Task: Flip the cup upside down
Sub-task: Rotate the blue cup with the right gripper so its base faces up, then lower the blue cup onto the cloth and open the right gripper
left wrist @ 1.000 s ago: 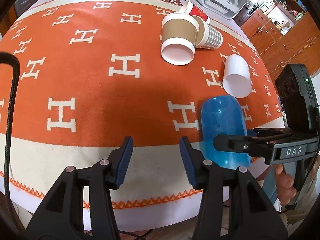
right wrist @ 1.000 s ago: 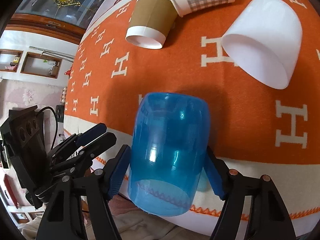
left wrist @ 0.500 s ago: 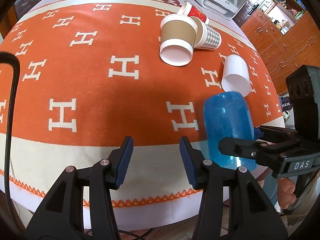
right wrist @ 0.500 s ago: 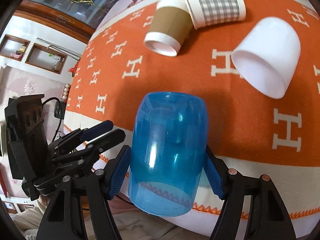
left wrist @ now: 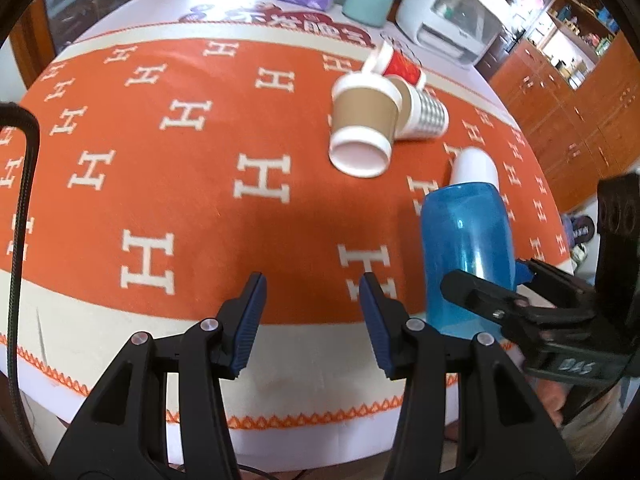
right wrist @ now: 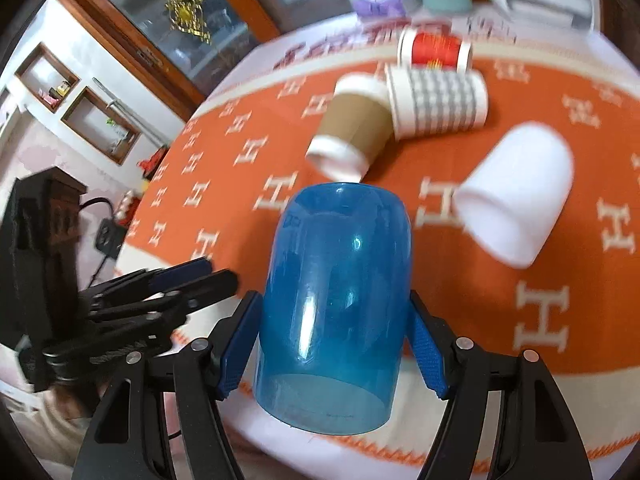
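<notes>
I am holding the blue cup [right wrist: 336, 304] clamped in the right hand-held gripper [right wrist: 334, 344] above the near edge of the surface [left wrist: 200, 184], closed end pointing away, while the left hand-held gripper [left wrist: 310, 320] is hanging released beside it.

The cup [right wrist: 336, 312] sits between the fingers of the right gripper [right wrist: 334, 344], over the near edge of the tabletop [left wrist: 120, 184], its open end toward the camera. The left gripper [left wrist: 310, 320] hangs to its left, also over the near edge. Beyond the cup a plain cup [right wrist: 516, 196] lies on its side. Farther back, three paper cups lie together: a sleeved cup [right wrist: 352, 132] on the left, a checked cup [right wrist: 440, 104] touching its right side, a third cup [right wrist: 436, 50] behind them. A printer [left wrist: 452, 20] stands at the far right corner.
</notes>
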The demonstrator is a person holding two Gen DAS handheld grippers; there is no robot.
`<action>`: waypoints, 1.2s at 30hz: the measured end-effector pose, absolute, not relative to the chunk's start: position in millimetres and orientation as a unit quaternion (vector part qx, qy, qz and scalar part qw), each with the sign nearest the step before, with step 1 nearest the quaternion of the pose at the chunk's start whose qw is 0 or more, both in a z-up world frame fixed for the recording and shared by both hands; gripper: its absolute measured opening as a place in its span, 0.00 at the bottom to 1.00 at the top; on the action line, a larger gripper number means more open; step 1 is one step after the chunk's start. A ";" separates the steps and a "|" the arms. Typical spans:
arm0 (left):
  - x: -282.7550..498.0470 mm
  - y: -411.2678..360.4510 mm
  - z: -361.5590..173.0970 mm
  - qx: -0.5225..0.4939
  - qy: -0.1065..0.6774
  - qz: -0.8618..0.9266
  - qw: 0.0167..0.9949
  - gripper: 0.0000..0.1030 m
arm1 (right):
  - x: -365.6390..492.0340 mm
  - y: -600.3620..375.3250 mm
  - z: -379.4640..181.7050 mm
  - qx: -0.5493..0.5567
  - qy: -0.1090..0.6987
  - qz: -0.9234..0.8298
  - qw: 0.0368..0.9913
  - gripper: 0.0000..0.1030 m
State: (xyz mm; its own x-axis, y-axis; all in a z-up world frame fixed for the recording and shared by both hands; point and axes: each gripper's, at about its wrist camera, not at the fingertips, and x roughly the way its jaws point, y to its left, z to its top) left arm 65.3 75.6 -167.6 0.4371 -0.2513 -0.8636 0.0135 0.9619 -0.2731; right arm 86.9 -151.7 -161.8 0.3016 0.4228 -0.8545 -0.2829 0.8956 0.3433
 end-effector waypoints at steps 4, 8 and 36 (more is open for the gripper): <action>66.9 77.9 -162.5 -0.116 0.513 -0.067 0.848 0.44 | 85.7 -152.3 -163.6 0.043 0.498 0.197 0.843 0.68; 66.6 78.1 -161.9 -0.115 0.507 -0.064 0.852 0.44 | 80.9 -145.8 -166.1 0.016 0.422 0.172 0.890 0.68; 53.6 66.4 -161.1 -0.091 0.497 -0.064 0.861 0.46 | 14.8 -133.1 -193.8 -0.070 0.371 0.209 0.902 0.68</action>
State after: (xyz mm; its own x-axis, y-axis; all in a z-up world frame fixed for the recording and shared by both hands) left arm 53.6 66.4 -161.1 0.4979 -0.1995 -0.8440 0.0196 0.9755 -0.2191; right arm 14.8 -133.1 -193.8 0.6382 0.3248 -0.6980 -0.4286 0.9031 0.0284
